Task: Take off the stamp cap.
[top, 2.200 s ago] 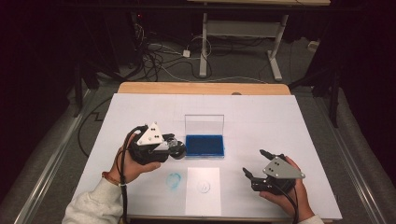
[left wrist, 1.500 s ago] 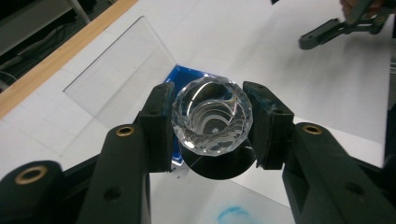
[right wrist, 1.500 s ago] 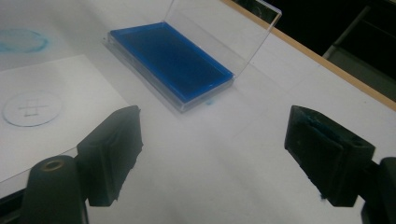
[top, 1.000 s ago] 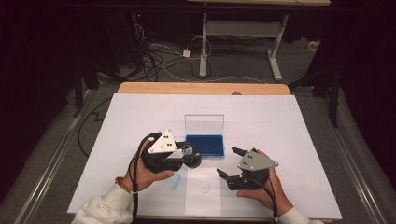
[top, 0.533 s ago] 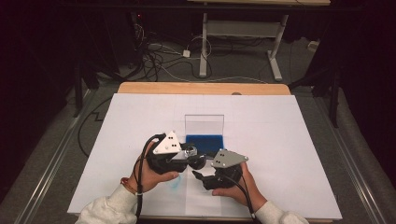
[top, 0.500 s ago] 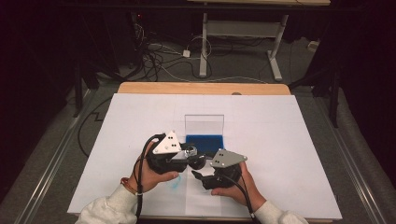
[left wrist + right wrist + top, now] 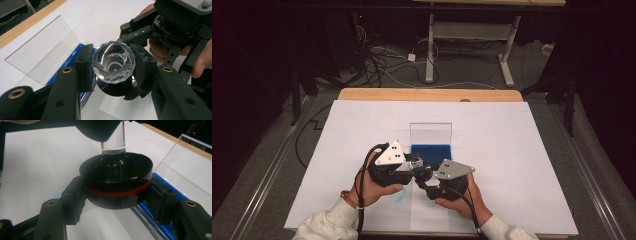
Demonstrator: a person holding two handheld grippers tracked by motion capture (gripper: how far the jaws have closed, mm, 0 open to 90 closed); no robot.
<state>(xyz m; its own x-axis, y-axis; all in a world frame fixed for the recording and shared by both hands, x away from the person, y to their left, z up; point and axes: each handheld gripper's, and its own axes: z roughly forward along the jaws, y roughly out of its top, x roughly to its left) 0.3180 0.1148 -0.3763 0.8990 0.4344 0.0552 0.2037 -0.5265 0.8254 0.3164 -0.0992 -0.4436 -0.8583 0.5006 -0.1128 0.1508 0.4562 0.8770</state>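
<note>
Left hand-held gripper (image 7: 113, 66) is pinching the faceted clear knob (image 7: 113, 62) of a stamp-like piece, jaws pressed on either side of it; that grip only reads properly in the left gripper view. Under the knob sits a black disc (image 7: 117, 178) with a red band, and the right gripper view shows the right hand-held gripper (image 7: 116, 197) clamped across that disc's rim. From the high view both tools just meet in a dark clump above the white tabletop (image 7: 522, 150). Just beyond the jaws lies a blue ink pad (image 7: 431, 150) with its clear lid (image 7: 430, 133) standing upright. A faint blue smudge (image 7: 398, 198) sits under the left hand (image 7: 374, 187).
</note>
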